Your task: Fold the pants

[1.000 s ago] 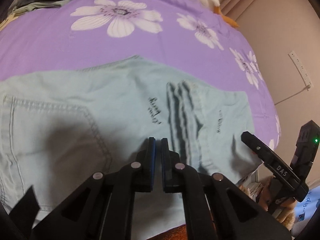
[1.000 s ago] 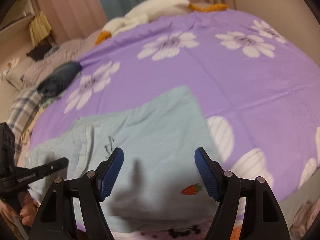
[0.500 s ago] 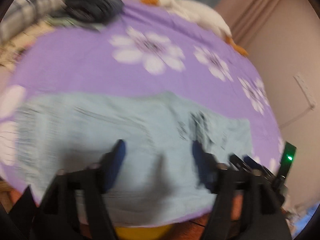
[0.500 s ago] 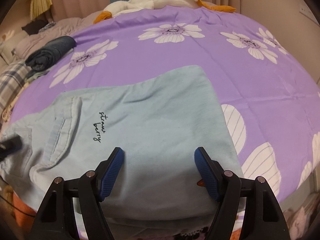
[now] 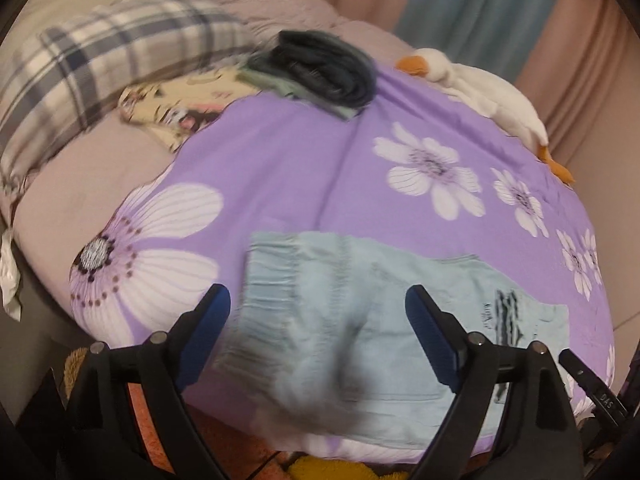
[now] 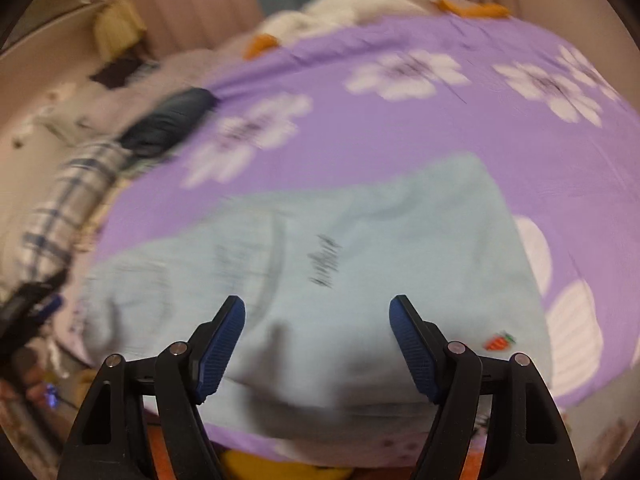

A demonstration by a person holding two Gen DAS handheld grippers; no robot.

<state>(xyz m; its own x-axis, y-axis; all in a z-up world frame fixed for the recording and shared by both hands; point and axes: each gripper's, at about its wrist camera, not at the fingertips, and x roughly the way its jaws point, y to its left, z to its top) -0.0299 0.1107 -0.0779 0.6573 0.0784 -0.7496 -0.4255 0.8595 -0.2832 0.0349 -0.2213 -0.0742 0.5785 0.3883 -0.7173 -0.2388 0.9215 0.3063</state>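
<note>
Pants [image 5: 360, 320] lying on the bed [image 5: 300, 184], folded into a compact block, near edge; left gripper [image 5: 318, 332] fingers spreading wider, nothing between; right gripper [image 6: 317, 344] fingers released, empty; perhaps one more fold or tidying left

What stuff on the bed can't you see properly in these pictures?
- Black writing on the light blue pants: smeared by motion blur in the right wrist view, unreadable.
- Near edge of the pants: left wrist view, blurred and partly behind the left tongs, whose jaws are opening with nothing between them.
- Dark folded clothes: blurred in both views, kind unclear.
- White plush duck: partly cut off by the purple flowered sheet.
</note>
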